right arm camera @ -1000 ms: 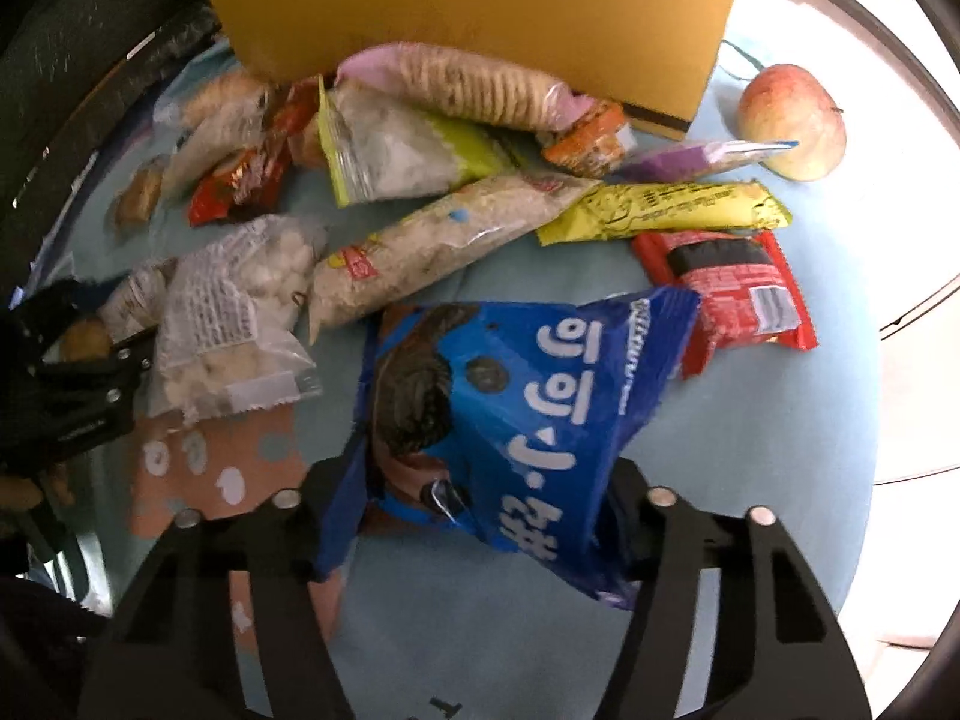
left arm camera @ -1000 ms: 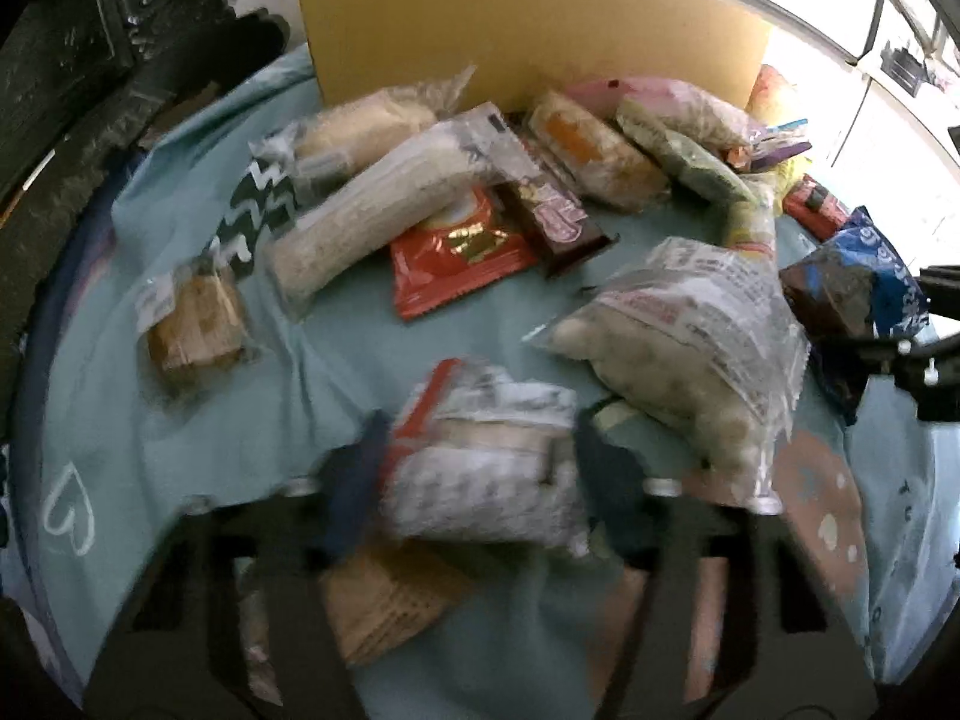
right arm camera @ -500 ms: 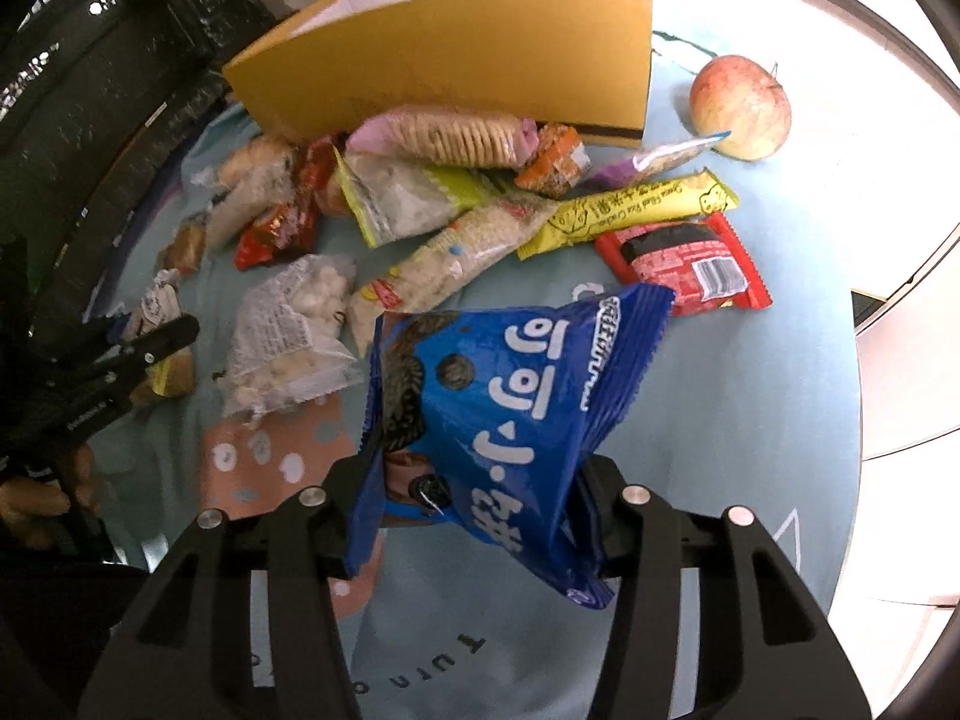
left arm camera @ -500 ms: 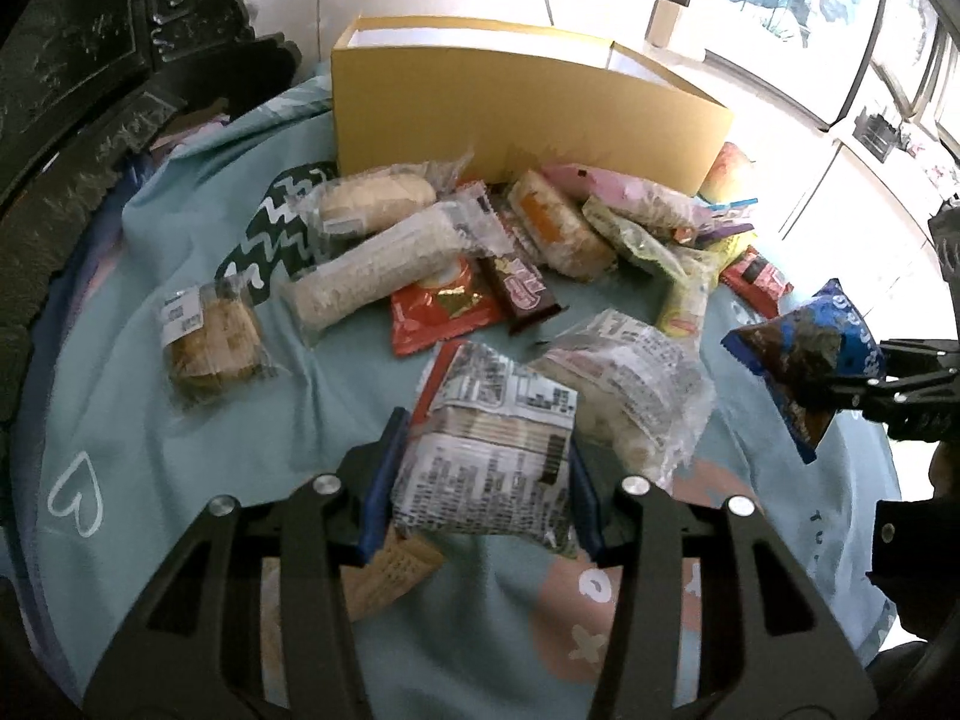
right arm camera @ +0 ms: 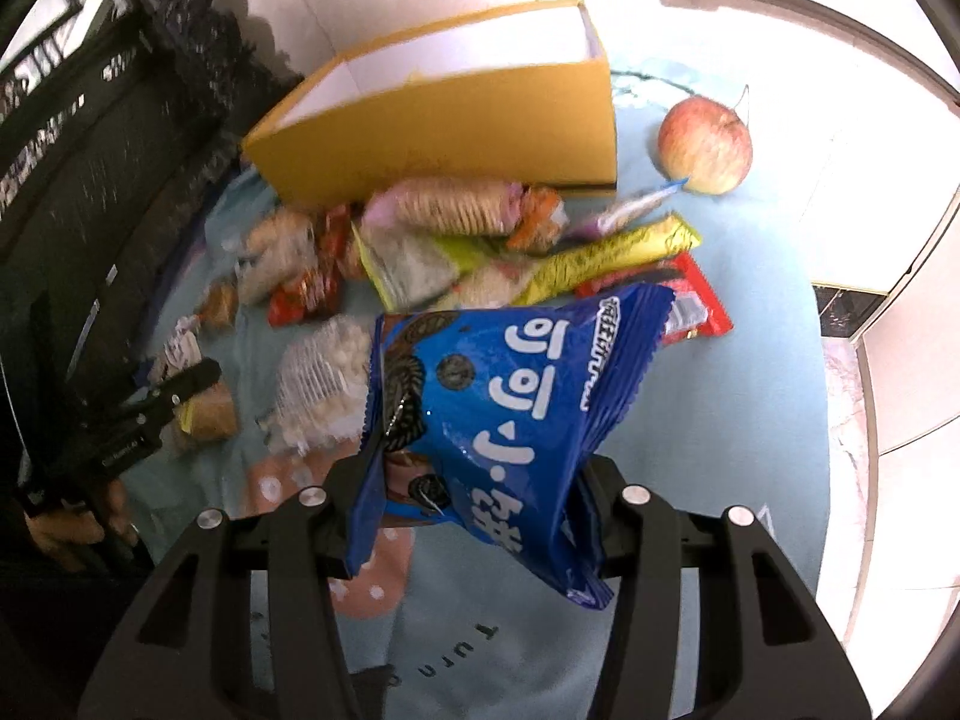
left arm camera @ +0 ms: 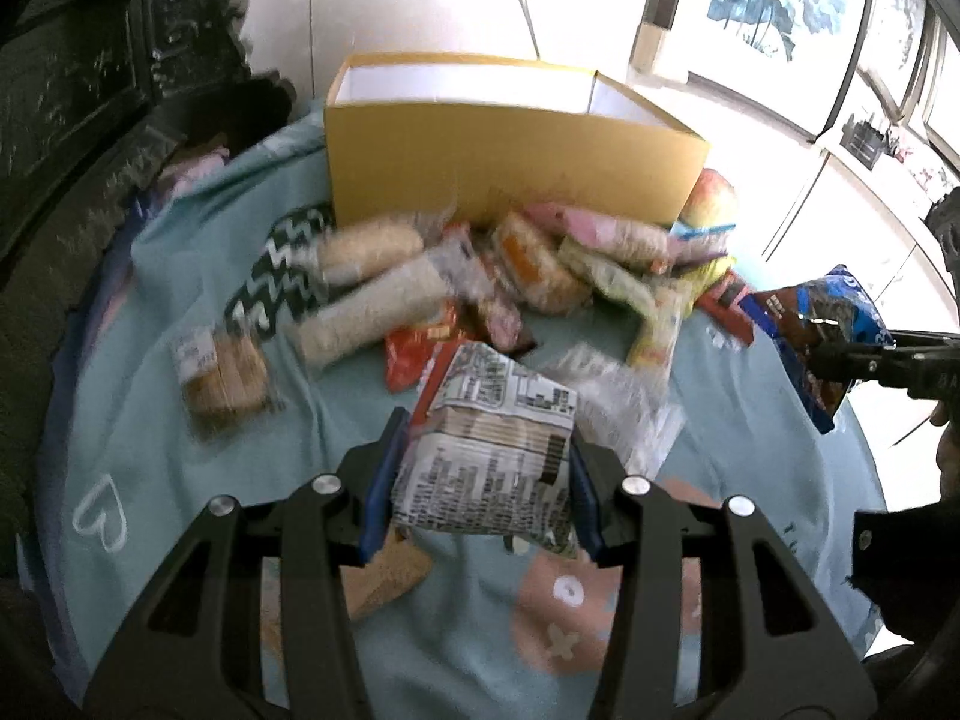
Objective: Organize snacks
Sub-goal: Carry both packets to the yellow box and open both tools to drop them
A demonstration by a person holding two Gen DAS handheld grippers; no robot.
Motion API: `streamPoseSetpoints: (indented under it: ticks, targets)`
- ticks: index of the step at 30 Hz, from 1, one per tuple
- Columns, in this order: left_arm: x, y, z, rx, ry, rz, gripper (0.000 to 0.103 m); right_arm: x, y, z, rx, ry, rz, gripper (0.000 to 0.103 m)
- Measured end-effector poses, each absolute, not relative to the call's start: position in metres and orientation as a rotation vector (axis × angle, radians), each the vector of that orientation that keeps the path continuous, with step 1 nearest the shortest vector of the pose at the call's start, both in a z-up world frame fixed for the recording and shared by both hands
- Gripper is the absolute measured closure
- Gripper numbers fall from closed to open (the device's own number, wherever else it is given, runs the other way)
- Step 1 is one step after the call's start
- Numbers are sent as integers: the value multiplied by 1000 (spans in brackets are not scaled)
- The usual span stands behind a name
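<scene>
My left gripper (left arm camera: 483, 480) is shut on a white and red printed biscuit packet (left arm camera: 492, 420), held clear above the teal cloth (left arm camera: 150, 432). In the right wrist view my right gripper (right arm camera: 480, 498) is shut on a blue cookie bag (right arm camera: 510, 396), which hangs tilted over the cloth. The left wrist view shows that same bag (left arm camera: 804, 312) at the far right. An open yellow cardboard box (left arm camera: 516, 162) with a white inside stands at the back. Several wrapped snacks (left arm camera: 372, 312) lie in a heap in front of it.
An apple (right arm camera: 705, 144) sits to the right of the yellow box (right arm camera: 456, 132). A red packet (right arm camera: 696, 306) and a yellow stick pack (right arm camera: 612, 252) lie near the heap's right edge. Dark carved furniture (left arm camera: 90, 120) borders the left side. A person's hand (right arm camera: 66, 528) holds the left gripper (right arm camera: 180, 384).
Both grippers have risen from the cloth with their packets still held. The snack heap looks smaller and farther away, and the box's open top has come into sight.
</scene>
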State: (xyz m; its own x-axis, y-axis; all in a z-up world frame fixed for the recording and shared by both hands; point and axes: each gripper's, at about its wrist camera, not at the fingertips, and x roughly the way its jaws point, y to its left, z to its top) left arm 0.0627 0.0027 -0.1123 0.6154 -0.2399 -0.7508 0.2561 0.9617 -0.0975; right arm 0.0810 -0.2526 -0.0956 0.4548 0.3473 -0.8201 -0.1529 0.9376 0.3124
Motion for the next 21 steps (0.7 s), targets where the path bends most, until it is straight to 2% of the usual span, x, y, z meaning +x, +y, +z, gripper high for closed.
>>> streamPoseSetpoints:
  ticks: [9, 16, 18, 19, 20, 21]
  targets:
    - [133, -7, -40, -13, 722, -258, 54, 153, -256, -6, 230, 887, 337, 51]
    - [236, -28, 25, 8, 647, -218, 51, 239, -244, 47, 168, 804, 298, 51]
    - [264, -31, 36, 20, 635, -187, 39, 272, -235, 53, 155, 800, 270, 51]
    - [281, -33, 36, 23, 652, -170, 12, 285, -231, 52, 141, 817, 264, 49]
    - [296, -34, 34, 23, 684, -145, 5, 301, -225, 49, 109, 847, 245, 46]
    - [306, -33, 32, 19, 703, -117, 5, 309, -221, 46, 69, 866, 218, 42]
